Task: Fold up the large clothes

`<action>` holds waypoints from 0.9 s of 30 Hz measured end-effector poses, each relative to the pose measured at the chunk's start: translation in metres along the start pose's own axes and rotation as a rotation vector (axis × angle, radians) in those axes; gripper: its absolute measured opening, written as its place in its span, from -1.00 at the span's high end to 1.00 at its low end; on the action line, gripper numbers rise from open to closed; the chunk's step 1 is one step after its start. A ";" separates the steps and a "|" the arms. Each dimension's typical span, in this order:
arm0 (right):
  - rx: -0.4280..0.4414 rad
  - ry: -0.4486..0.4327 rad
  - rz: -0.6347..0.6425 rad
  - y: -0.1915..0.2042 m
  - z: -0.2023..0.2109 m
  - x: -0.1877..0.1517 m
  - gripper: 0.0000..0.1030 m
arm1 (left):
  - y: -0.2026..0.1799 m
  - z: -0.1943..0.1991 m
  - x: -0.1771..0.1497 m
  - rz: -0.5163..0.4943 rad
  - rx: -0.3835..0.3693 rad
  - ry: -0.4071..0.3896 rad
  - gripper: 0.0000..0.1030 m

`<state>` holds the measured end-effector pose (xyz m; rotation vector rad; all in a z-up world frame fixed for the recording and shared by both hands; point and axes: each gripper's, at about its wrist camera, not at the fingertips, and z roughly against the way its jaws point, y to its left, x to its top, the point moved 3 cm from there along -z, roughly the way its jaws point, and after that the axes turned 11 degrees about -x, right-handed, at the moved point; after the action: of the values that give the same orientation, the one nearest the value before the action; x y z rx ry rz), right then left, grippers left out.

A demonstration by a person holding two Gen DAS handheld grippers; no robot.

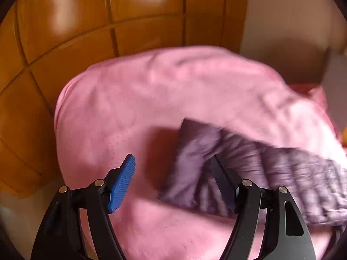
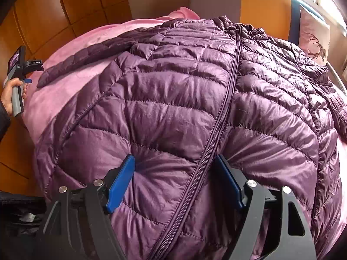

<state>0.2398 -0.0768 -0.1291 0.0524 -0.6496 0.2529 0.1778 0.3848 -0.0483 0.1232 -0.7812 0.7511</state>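
From my right wrist camera the biggest thing I see is the bed, covered by a pink blanket [image 2: 65, 91] that fills most of the left wrist view as well. Behind it stand glossy wooden cupboard doors [image 1: 86, 21], with a plain wall to their right. Spread across the blanket lies the purple quilted jacket [image 2: 173, 99], front side up, its zip [image 2: 225, 106] closed and running from the collar at the far end down toward me. One sleeve [image 2: 86, 58] stretches out flat to the left over the blanket, ending near my left hand [image 2: 9, 96], which holds the grey handle of its tool at the bed's edge. At the far right a pale cushion [image 2: 314, 36] with a dark drawing leans against an orange backrest. I see no box, basket or other container in either view. My right gripper [image 2: 175, 182] is spread wide, its blue pads pressed down into the jacket's lower front on either side of the zip, gripping nothing. My left gripper [image 1: 171, 184] is also apart: in its blurred view the cuff end of the sleeve [image 1: 195, 164] sits between the pads, lying against the right-hand pad, while the left-hand blue pad [image 1: 121, 184] stands clear of it over bare blanket.
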 end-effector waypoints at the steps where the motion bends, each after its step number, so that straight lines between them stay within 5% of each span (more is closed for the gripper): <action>1: 0.018 -0.003 -0.020 -0.004 0.005 0.002 -0.40 | -0.007 0.015 0.000 -0.003 -0.061 -0.020 -0.38; 5: -0.022 -0.126 -0.260 -0.073 0.049 0.009 -0.37 | -0.070 0.052 -0.016 -0.096 -0.276 -0.053 -0.46; 10: -0.416 -0.183 -0.562 -0.214 0.083 -0.021 -0.43 | -0.173 0.080 -0.073 -0.251 -0.559 0.023 -0.47; 15: -0.828 -0.113 -0.559 -0.318 0.083 -0.056 -0.45 | -0.270 0.105 -0.151 -0.457 -0.737 0.104 -0.47; 18: -0.909 -0.068 -0.517 -0.359 0.068 -0.061 -0.45 | -0.306 0.116 -0.186 -0.537 -0.809 0.153 -0.47; 20: -0.883 -0.036 -0.520 -0.383 0.054 -0.061 -0.42 | -0.331 0.123 -0.213 -0.604 -0.842 0.191 -0.47; 22: -0.838 -0.010 -0.544 -0.400 0.043 -0.062 -0.15 | -0.346 0.124 -0.233 -0.654 -0.844 0.210 -0.47; 24: -0.826 0.002 -0.565 -0.416 0.042 -0.064 0.74 | -0.356 0.124 -0.246 -0.674 -0.849 0.234 -0.47; 27: -0.799 -0.043 -0.590 -0.423 0.061 -0.062 0.93 | -0.361 0.119 -0.259 -0.700 -0.831 0.254 -0.47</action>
<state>0.2614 -0.5073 -0.1047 -0.5131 -0.7114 -0.5862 0.2220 -0.0725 -0.0788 -0.4265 -0.6872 -0.2477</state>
